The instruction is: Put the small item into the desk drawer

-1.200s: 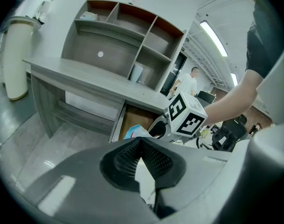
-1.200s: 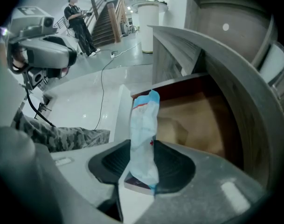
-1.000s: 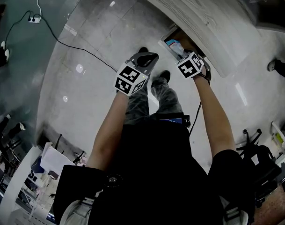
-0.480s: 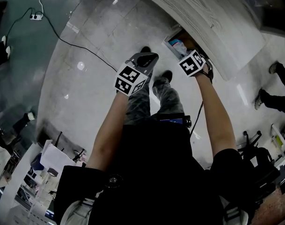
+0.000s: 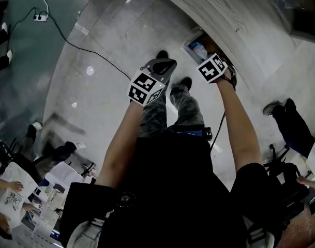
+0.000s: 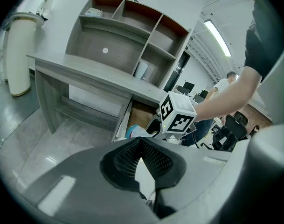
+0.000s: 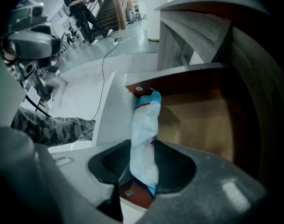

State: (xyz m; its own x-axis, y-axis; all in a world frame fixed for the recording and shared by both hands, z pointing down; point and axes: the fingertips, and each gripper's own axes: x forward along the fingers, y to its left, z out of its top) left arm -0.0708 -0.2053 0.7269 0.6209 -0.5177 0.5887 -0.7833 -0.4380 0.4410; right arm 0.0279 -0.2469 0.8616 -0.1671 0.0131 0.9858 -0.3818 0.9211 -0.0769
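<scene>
blue-white packet point(image 7: 144, 134) pinched in right gripper point(image 7: 142, 166) over open drawer point(image 7: 202, 120) — left gripper point(image 6: 142, 160) closed, empty; desk point(image 6: 86, 70) overhangs.

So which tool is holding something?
The right tool, above the open wooden drawer, grips a pale blue-and-white plastic packet; the left tool is shut, empty.

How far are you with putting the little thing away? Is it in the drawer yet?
Nearly. Done: the brown wooden desk drawer stands open. In hand: the right gripper pinches the soft white-and-blue packet between its fingers, over the open drawer. Left: let go so the packet lies inside.
</scene>
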